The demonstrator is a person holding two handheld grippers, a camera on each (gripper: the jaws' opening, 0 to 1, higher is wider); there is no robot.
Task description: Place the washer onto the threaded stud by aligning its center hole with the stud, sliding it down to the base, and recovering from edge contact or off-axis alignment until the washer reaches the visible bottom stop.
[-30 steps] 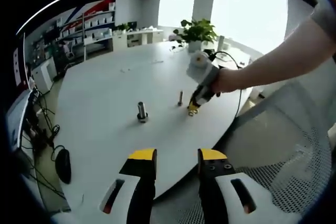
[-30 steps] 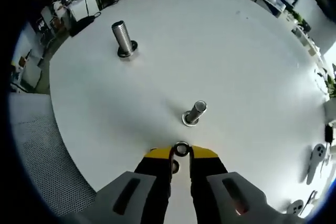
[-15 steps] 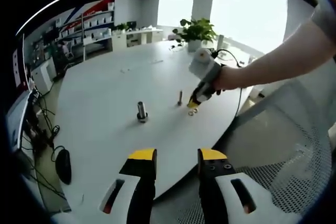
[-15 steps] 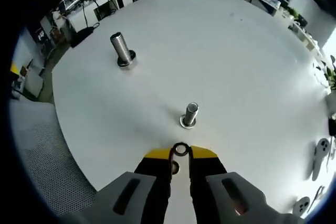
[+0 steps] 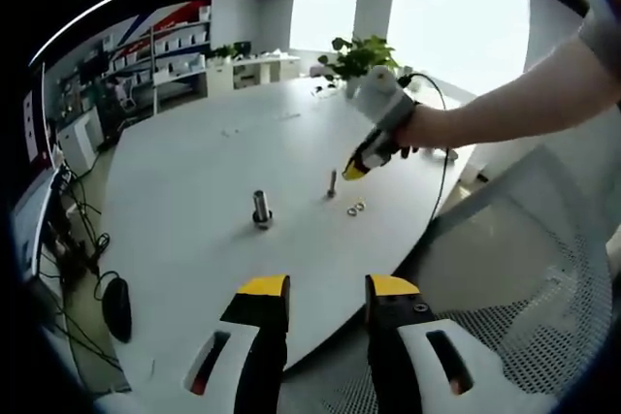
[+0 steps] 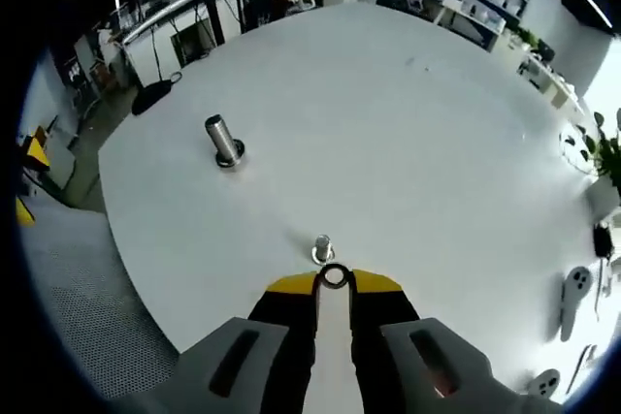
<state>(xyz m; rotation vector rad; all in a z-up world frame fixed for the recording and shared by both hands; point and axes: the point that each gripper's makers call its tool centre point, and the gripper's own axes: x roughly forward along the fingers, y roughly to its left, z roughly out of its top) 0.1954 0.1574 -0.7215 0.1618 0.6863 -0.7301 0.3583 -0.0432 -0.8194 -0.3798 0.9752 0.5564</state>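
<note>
Low in the right gripper view, the right gripper (image 6: 335, 279) is pinching the small metal ring washer (image 6: 335, 276) edge-on in its yellow-tipped fingers (image 6: 291, 285), hole clear, above the slim threaded steel stud (image 6: 322, 248) (the left gripper's (image 5: 327, 287) fingers are idling spread over the round white bench (image 5: 184, 210)).

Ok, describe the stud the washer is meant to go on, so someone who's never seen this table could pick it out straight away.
Start at the big round white table. Two metal studs stand upright on it; take the thin threaded stud just ahead of the right gripper, which holds a washer at its tip. The other stud is thicker, on a wider base, and stands apart nearer the table's edge.
</note>
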